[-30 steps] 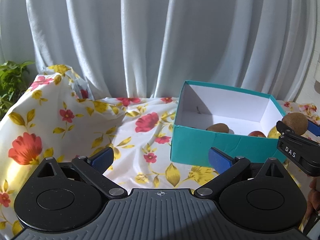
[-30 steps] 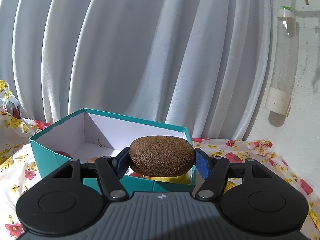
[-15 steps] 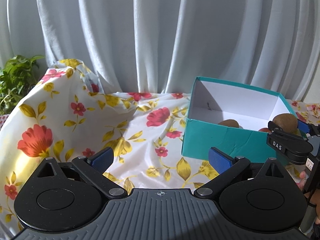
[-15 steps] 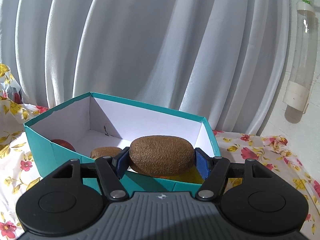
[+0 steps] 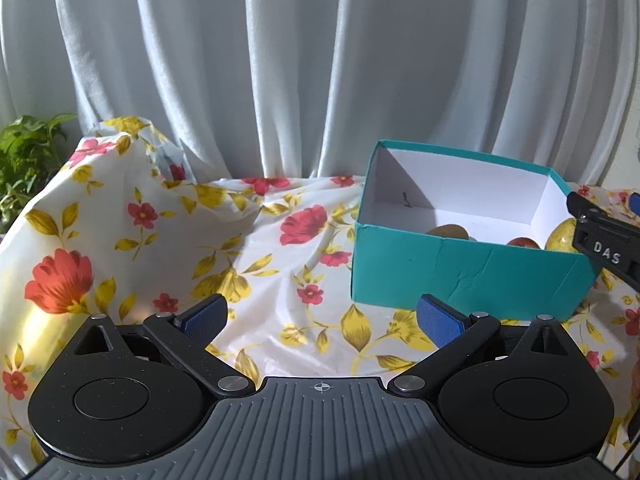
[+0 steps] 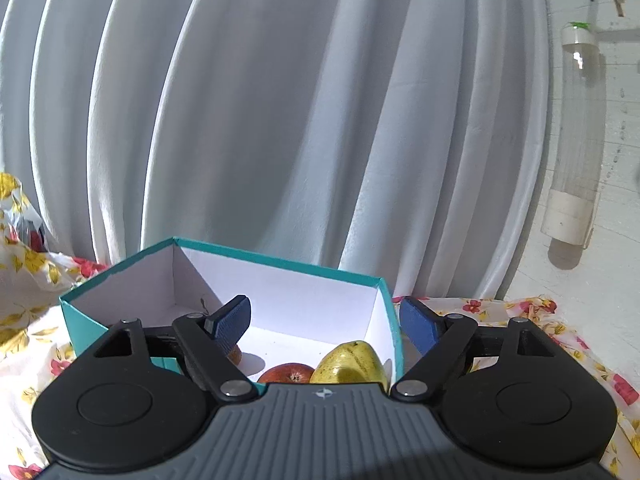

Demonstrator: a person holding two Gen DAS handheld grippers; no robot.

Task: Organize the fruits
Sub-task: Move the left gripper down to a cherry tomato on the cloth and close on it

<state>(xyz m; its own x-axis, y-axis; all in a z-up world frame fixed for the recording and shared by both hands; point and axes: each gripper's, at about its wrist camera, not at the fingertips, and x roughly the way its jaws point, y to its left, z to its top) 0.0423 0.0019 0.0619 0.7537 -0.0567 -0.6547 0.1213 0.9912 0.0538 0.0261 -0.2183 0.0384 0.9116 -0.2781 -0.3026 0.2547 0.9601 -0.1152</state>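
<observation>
A teal box (image 5: 460,276) with white inner walls sits on the floral cloth. Inside it lie a brown kiwi (image 5: 448,231), a red apple (image 5: 522,243) and a yellow-green pear (image 5: 562,236). My right gripper (image 6: 325,324) hovers over the box's (image 6: 280,264) near right corner, jaws opening with nothing between them; below are the apple (image 6: 292,374), the pear (image 6: 350,364) and a sliver of kiwi (image 6: 236,354). One of its black fingers (image 5: 604,246) shows at the right edge of the left wrist view. My left gripper (image 5: 320,320) stands open and empty, left of the box.
A floral cloth (image 5: 180,240) covers the table and bunches up at the back left. White curtains (image 5: 320,80) hang behind. A green plant (image 5: 24,152) stands at the far left. A clear tube (image 6: 576,140) is fixed to the wall on the right.
The right gripper's jaws have spread and the kiwi they held is gone from between them. In the left wrist view the right gripper has drawn back toward the right edge.
</observation>
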